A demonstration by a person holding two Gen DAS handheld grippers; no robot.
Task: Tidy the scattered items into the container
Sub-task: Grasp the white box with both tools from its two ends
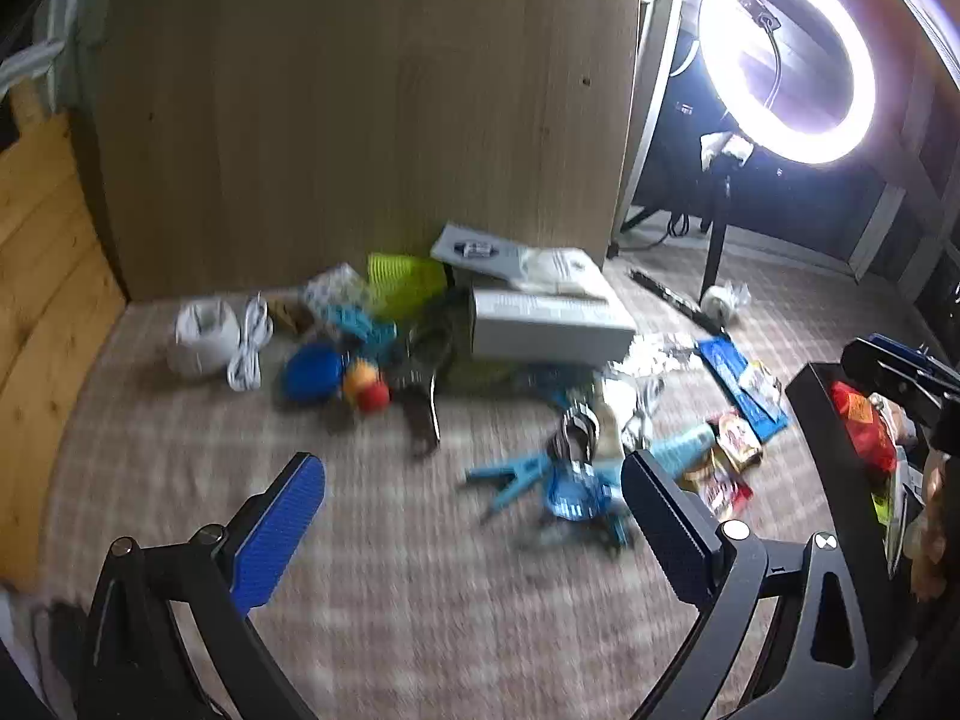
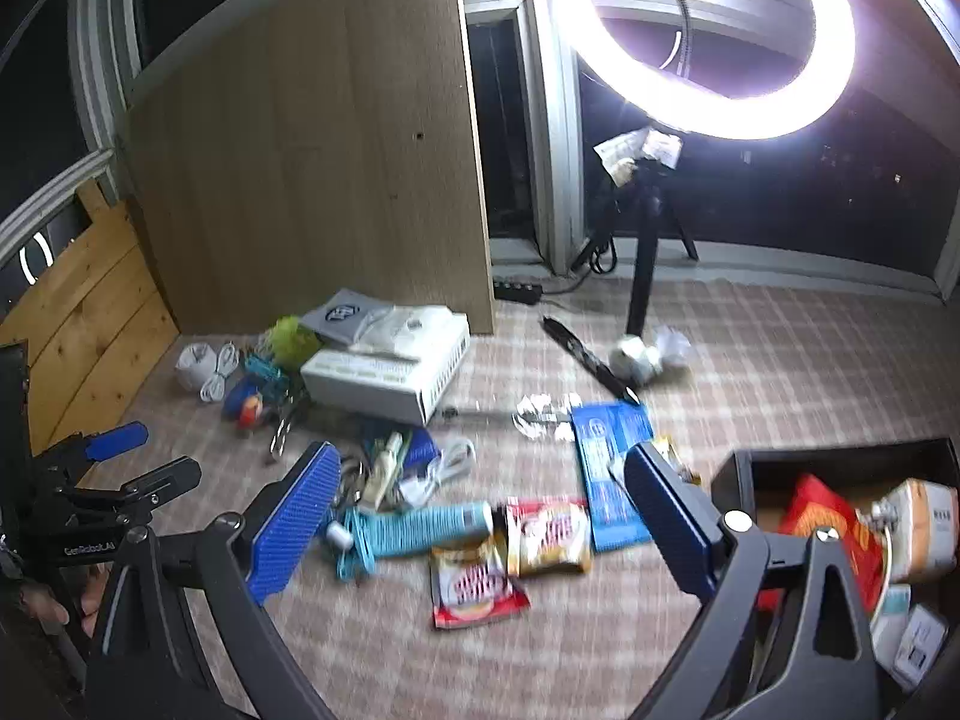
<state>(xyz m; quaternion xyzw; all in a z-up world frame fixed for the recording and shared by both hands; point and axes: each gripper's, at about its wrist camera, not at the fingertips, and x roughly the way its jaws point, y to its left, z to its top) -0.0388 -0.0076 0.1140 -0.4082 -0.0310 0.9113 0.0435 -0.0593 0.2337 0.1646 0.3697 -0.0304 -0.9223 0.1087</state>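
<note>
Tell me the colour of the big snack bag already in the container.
Red with yellow-orange print; the snack bag in the black container shows best in the right wrist view.

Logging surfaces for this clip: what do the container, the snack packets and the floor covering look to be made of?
Container: looks like rigid matte black plastic or board; straight thin walls, no shine. Which one, I cannot tell.
Snack packets: glossy printed film or foil; crinkled, with highlights and sealed edges.
Floor covering: seemingly woven fabric or carpet; soft checked pattern, dull surface, though blur hides the weave.
</note>
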